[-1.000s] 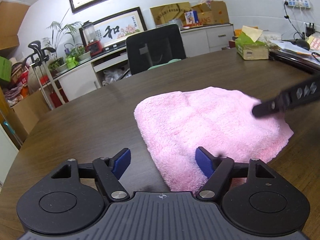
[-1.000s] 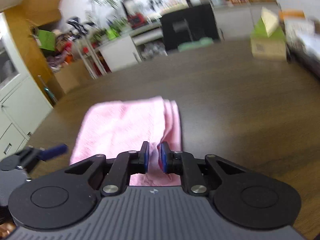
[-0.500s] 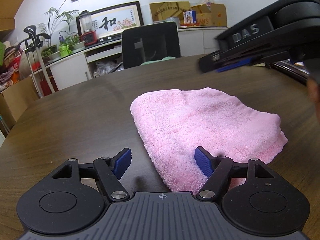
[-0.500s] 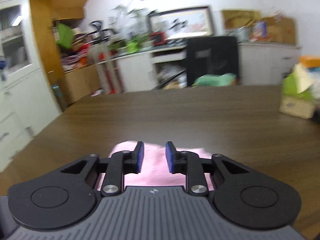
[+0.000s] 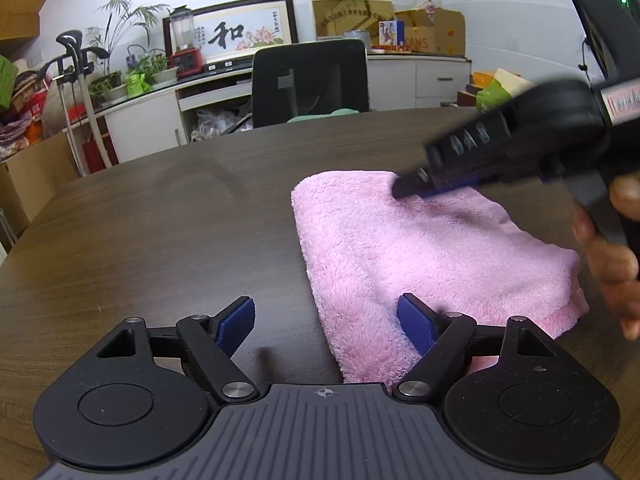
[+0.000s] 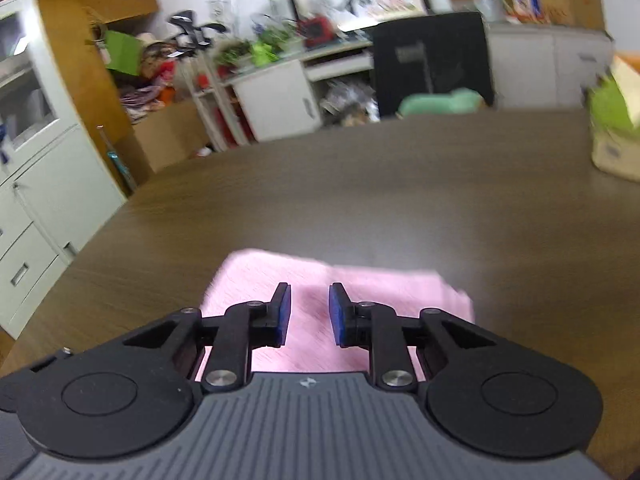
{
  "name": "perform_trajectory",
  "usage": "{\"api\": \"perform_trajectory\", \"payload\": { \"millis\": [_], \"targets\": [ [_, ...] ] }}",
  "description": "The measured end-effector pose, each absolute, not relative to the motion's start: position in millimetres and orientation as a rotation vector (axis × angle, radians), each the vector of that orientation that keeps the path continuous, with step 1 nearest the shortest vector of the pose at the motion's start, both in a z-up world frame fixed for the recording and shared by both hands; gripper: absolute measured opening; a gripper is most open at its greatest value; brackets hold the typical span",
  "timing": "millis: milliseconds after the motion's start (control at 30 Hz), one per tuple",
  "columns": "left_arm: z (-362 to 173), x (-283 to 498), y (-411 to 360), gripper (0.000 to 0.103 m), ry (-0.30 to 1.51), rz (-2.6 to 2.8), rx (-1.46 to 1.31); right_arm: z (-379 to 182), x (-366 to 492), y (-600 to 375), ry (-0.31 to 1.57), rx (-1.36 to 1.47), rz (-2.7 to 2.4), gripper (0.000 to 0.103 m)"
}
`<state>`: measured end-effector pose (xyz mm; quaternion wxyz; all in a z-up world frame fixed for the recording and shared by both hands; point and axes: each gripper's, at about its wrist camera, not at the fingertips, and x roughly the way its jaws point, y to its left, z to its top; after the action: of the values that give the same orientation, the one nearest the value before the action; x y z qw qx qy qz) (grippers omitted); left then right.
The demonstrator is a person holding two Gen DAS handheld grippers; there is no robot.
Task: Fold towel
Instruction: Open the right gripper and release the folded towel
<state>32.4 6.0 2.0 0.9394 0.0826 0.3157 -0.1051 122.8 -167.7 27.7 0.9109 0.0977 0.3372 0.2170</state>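
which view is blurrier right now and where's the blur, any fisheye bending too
Right wrist view: motion-smeared throughout, the pink towel streaked and the shelves behind soft. Left wrist view: sharp on the towel and table, with only the right tongs crossing in blurred. Both views bow the table's far edge and the walls, as a fisheye does.

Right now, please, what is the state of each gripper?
Left gripper: open and opening wider, over the near edge of the pink towel, holding nothing.
Right gripper: open, closing, above the towel, holding nothing.
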Motion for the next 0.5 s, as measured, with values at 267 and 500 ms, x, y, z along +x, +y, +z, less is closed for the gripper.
{"api": "perform_trajectory", "payload": {
  "millis": [267,500],
  "targets": [
    [2,35,12,0.087,0.657,-0.208,0.126,18,153,-115,0.802,0.014,0.445,0.025],
    [6,37,22,0.088,0.691,-0.189,0.050,46,111,-152,0.709,0.081,0.430,0.044]
  ]
}}
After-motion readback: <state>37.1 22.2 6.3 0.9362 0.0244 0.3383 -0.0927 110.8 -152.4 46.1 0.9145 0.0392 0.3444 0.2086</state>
